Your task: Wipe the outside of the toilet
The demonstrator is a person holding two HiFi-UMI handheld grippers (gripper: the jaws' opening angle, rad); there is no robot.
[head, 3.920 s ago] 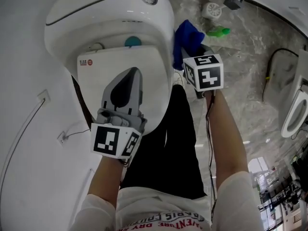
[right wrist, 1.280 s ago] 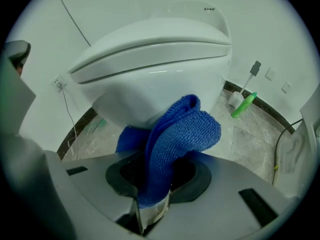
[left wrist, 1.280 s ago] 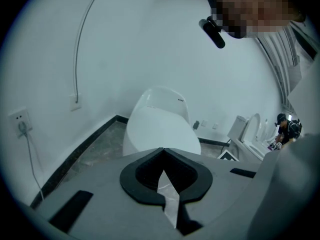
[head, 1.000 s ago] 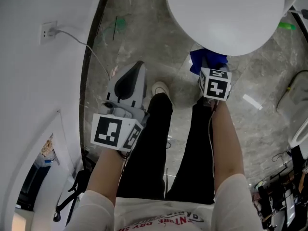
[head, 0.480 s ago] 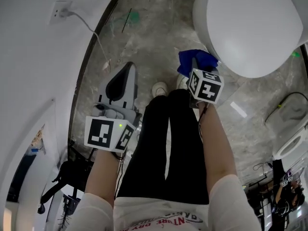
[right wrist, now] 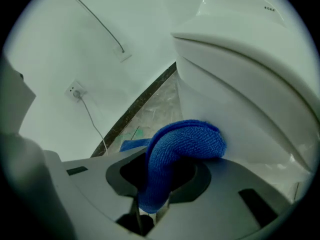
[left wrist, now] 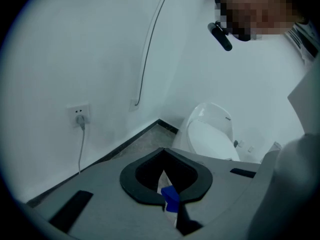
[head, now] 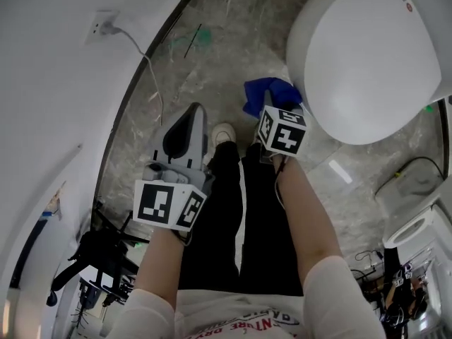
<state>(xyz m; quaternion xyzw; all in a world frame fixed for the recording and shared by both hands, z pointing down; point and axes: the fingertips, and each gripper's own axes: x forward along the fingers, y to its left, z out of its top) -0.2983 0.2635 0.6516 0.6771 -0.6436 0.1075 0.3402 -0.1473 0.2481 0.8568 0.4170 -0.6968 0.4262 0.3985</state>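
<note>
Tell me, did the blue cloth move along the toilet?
Yes. The blue cloth, shut in the right gripper, went from beside the toilet's tank round to its front end.

White tee [head: 212, 315], blk trousers [head: 212, 224], white shoe [head: 224, 133]; grey left gripper [head: 196, 111], b/w marker cubes [head: 169, 205].

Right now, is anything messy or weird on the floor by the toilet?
Just a green smudge on the grey floor beside the wall; it looks like a stain. Nothing looks spilled or broken around the toilet.
</note>
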